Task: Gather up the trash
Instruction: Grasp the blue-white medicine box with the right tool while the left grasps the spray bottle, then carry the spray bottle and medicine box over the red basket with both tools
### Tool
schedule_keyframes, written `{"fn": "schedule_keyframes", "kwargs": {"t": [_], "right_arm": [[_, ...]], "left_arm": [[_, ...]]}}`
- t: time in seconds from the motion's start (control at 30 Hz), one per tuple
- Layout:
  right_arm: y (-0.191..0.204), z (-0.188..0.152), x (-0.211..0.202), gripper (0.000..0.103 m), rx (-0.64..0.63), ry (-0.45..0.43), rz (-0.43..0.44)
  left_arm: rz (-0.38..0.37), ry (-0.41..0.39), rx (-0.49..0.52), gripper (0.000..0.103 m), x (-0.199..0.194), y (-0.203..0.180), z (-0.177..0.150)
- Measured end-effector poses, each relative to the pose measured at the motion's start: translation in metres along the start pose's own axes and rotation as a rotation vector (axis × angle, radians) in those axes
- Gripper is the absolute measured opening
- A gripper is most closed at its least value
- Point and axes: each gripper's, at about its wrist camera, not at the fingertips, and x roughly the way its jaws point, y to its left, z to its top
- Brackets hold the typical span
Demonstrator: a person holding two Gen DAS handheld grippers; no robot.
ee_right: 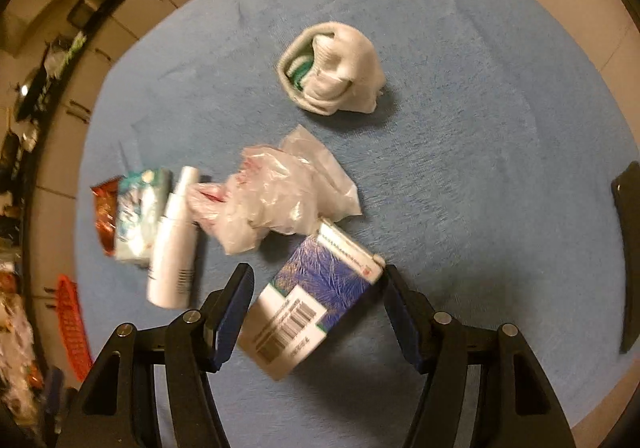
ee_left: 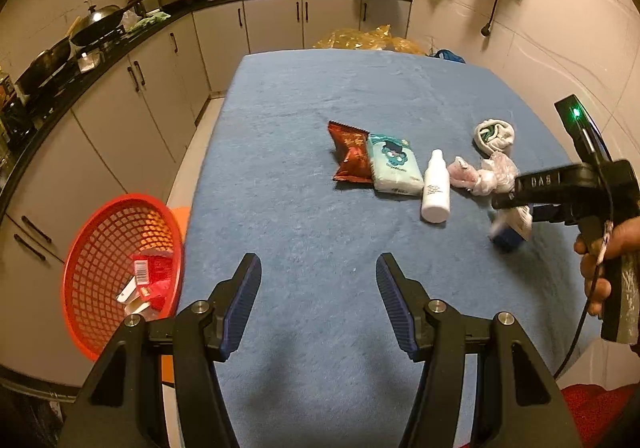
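My right gripper (ee_right: 316, 304) is shut on a blue and white carton (ee_right: 316, 300), held just above the blue tablecloth; it also shows in the left wrist view (ee_left: 510, 230). Beyond it lie a crumpled plastic bag (ee_right: 280, 196), a white spray bottle (ee_right: 172, 248), a pale tissue pack (ee_right: 136, 216), a red snack wrapper (ee_right: 105, 216) and a rolled white sock (ee_right: 332, 72). My left gripper (ee_left: 318, 300) is open and empty over the near table. A red mesh basket (ee_left: 116, 268) with red wrappers stands off the table's left edge.
The table (ee_left: 320, 96) wears a blue cloth. A kitchen counter (ee_left: 100, 48) with pans runs along the left and back. Yellow bags (ee_left: 360, 38) sit behind the table. A dark object (ee_right: 628, 268) lies at the right edge.
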Motion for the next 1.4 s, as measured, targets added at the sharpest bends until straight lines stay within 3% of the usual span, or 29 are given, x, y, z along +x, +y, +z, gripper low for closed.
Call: {"fn": "schedule_keyframes", "kwargs": {"t": [0.07, 0.1, 0.27, 0.37, 0.5, 0.63, 0.7, 1.0, 1.07, 1.4], "right_arm": [[-0.003, -0.001, -0.002, 0.04, -0.018, 0.001, -0.016], [-0.006, -0.001, -0.003, 0.038, -0.023, 0.005, -0.015], [-0.032, -0.01, -0.018, 0.037, -0.05, 0.004, 0.018], [-0.048, -0.019, -0.034, 0.037, -0.061, -0.027, 0.093], [-0.061, -0.031, -0.058, 0.037, -0.124, -0.068, 0.117], [-0.071, -0.045, -0.079, 0.037, -0.202, -0.108, 0.098], [-0.074, -0.046, -0.084, 0.037, -0.223, -0.125, 0.095], [-0.08, -0.046, -0.094, 0.037, -0.242, -0.17, 0.084], [-0.078, -0.047, -0.094, 0.037, -0.249, -0.169, 0.088], [-0.063, -0.055, -0.092, 0.037, -0.273, -0.164, 0.101]], "left_arm": [[-0.02, 0.005, 0.007, 0.06, 0.005, -0.007, 0.006], [-0.036, 0.011, 0.015, 0.06, 0.009, -0.013, 0.011], [-0.122, 0.046, 0.052, 0.062, 0.034, -0.047, 0.031], [-0.15, 0.084, 0.07, 0.062, 0.058, -0.067, 0.042], [-0.159, 0.115, 0.108, 0.061, 0.089, -0.094, 0.058], [-0.145, 0.153, 0.14, 0.037, 0.116, -0.111, 0.064], [-0.123, 0.164, 0.148, 0.037, 0.127, -0.117, 0.064], [-0.086, 0.135, 0.205, 0.037, 0.139, -0.134, 0.064], [-0.083, 0.134, 0.222, 0.029, 0.136, -0.139, 0.059], [-0.113, 0.145, 0.218, 0.029, 0.123, -0.14, 0.032]]}}
